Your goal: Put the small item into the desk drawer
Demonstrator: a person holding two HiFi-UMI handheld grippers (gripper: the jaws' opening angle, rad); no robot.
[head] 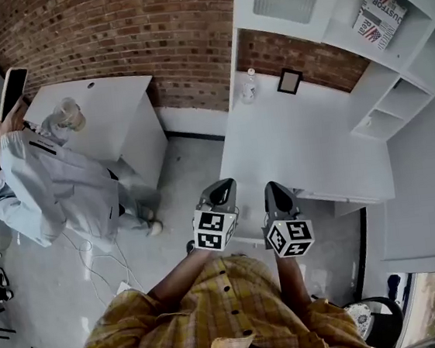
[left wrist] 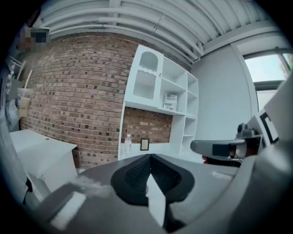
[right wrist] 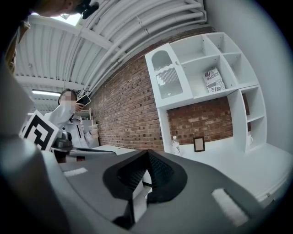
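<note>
My left gripper (head: 222, 187) (left wrist: 149, 155) and right gripper (head: 276, 191) (right wrist: 147, 151) hover side by side over the front edge of the white desk (head: 293, 153). Both are shut with nothing between the jaws. At the back of the desk, against the brick wall, stand a small clear bottle (head: 248, 86) (left wrist: 127, 144) (right wrist: 176, 145) and a small dark picture frame (head: 290, 81) (left wrist: 144, 144) (right wrist: 199, 144). Both are well beyond the grippers. No open drawer shows in any view.
A white shelf unit (head: 390, 48) rises over the desk's right side, with a printed booklet (head: 378, 17) in one cubby. A second white desk (head: 109, 111) stands to the left. A person in a light jacket (head: 47, 189) holds up a phone there. Cables lie on the grey floor (head: 102, 260).
</note>
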